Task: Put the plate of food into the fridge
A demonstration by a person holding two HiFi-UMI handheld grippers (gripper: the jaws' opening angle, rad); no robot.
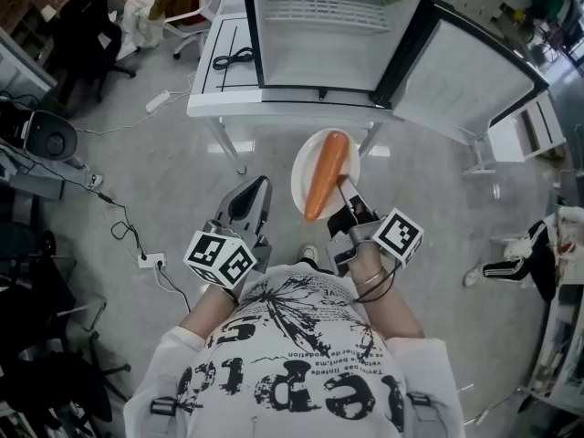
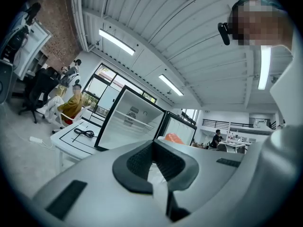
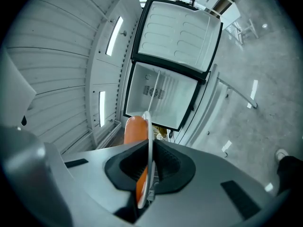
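Observation:
A white plate [image 1: 306, 167] carrying a long orange carrot [image 1: 327, 173] hangs above the floor, in front of an open mini fridge [image 1: 319, 35]. My right gripper [image 1: 345, 190] is shut on the plate's near rim. In the right gripper view the plate [image 3: 150, 141] runs edge-on between the pads, the carrot [image 3: 135, 129] lies to its left, and the fridge [image 3: 161, 96] is straight ahead. My left gripper [image 1: 255, 190] hovers to the left of the plate, shut and empty. Its own view shows the fridge [image 2: 130, 122] and the carrot's tip [image 2: 171, 138] past the jaws.
The fridge stands on a white table [image 1: 219, 99] with its door [image 1: 474, 71] swung open to the right. A black cable [image 1: 233, 59] lies on the table beside it. A power strip [image 1: 146, 261] and cords lie on the floor at the left. Chairs stand further left.

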